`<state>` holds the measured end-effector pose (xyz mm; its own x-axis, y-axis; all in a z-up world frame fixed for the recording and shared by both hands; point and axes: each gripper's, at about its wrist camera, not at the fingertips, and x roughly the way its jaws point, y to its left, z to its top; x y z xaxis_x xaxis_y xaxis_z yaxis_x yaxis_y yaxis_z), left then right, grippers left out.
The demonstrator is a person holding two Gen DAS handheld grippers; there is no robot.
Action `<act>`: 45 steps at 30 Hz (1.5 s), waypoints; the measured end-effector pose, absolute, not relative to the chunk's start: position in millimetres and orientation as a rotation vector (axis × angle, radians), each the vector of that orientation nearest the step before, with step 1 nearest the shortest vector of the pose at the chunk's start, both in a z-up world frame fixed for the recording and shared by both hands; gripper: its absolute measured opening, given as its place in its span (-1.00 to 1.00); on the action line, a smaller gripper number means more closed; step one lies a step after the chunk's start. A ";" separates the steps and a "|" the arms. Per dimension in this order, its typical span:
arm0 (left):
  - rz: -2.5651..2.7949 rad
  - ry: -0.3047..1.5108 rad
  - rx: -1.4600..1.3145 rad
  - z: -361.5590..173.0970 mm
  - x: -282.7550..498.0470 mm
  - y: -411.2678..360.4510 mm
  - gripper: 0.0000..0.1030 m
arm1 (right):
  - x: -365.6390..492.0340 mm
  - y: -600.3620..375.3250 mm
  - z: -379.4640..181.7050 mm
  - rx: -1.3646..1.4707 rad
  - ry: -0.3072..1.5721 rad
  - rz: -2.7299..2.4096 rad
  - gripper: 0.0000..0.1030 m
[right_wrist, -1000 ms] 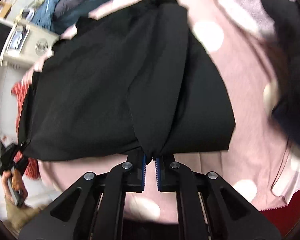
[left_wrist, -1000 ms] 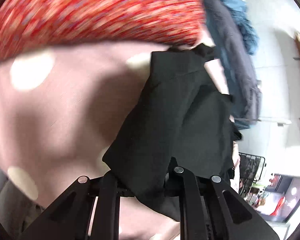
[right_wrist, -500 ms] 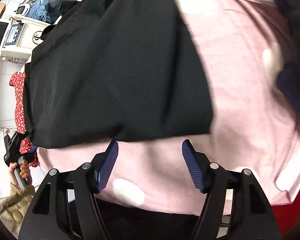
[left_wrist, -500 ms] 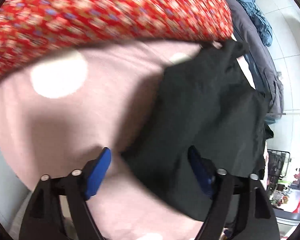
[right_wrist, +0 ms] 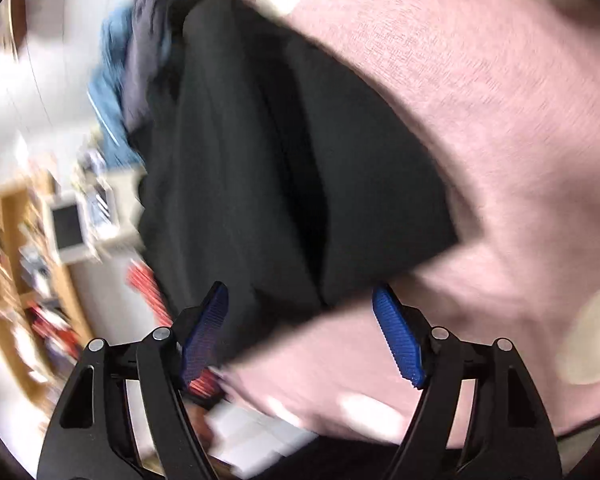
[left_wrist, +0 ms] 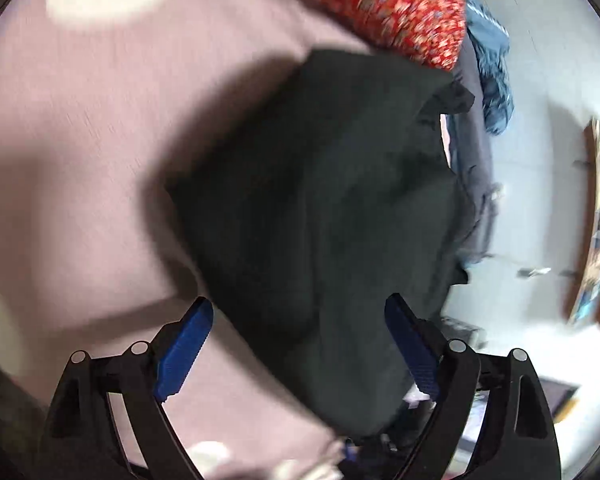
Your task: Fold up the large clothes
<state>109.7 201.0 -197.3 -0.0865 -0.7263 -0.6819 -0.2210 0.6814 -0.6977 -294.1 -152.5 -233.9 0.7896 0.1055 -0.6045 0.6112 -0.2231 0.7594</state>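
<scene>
Folded black fabric garment [left_wrist: 324, 216] lying on pink dotted bedspread [left_wrist: 80, 152]. Left gripper [left_wrist: 300, 344] and right gripper [right_wrist: 300, 332]: jaws just spread wide, holding nothing. Risk: loose fold slumping open, or snagging on a pad.

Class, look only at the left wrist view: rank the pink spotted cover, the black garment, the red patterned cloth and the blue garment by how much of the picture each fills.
1. Pink spotted cover
2. Black garment, though nearness to the camera enlarges it
3. Red patterned cloth
4. Blue garment
</scene>
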 end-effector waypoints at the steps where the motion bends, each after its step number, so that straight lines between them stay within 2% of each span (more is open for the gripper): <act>1: -0.494 1.648 -0.814 -202.9 107.1 196.2 0.66 | -296.8 -152.9 -235.8 1.768 0.516 -0.527 0.45; 3: -0.484 1.645 -0.875 -210.4 107.8 190.7 0.66 | -293.2 -157.3 -241.9 1.754 0.513 -0.548 0.44; 6: -0.477 1.644 -0.865 -211.4 116.7 175.5 0.76 | -283.1 -159.4 -254.3 1.752 0.519 -0.566 0.44; 12: -0.569 1.601 -0.834 -196.4 130.2 144.0 0.73 | -256.3 -166.2 -270.4 1.916 0.301 -0.536 0.44; 21: -0.594 1.632 -0.739 -203.8 151.7 76.3 0.73 | -200.3 -189.1 -264.4 1.759 0.537 -0.519 0.44; 22: -0.612 1.635 -0.697 -201.8 153.2 67.2 0.67 | -190.9 -193.6 -262.1 1.724 0.589 -0.530 0.38; 24: -0.619 1.650 -0.620 -199.0 153.7 56.5 0.27 | -178.1 -199.6 -255.2 1.673 0.680 -0.557 0.19; 26: -0.618 1.660 -0.574 -195.7 154.4 51.0 -0.20 | -171.0 -203.5 -247.1 1.633 0.766 -0.575 -0.28; 29: -0.640 1.665 -0.594 -182.6 153.9 52.7 -0.49 | -159.8 -207.2 -219.3 1.519 0.887 -0.569 -0.65; 33: -0.682 1.632 -0.516 -148.3 139.6 56.1 -0.62 | -153.3 -212.5 -168.6 1.417 0.877 -0.533 -0.76; 39: -0.834 1.495 -0.362 -59.4 135.2 15.1 -0.77 | -143.3 -250.2 -75.4 1.237 0.856 -0.484 -0.83; 42: -0.952 1.413 -0.343 -9.4 129.4 -22.5 -0.86 | -132.7 -293.6 -11.8 1.085 0.837 -0.479 -0.86; 45: -1.098 1.367 -0.365 39.6 104.9 -70.8 -0.87 | -162.1 -330.8 60.6 0.967 0.776 -0.533 -0.86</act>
<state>104.9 -70.8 39.6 -0.1676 -0.7879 -0.5925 0.4090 0.4913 -0.7690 -162.1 -330.8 60.6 0.6202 -0.0634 -0.7818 0.7068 0.4775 0.5220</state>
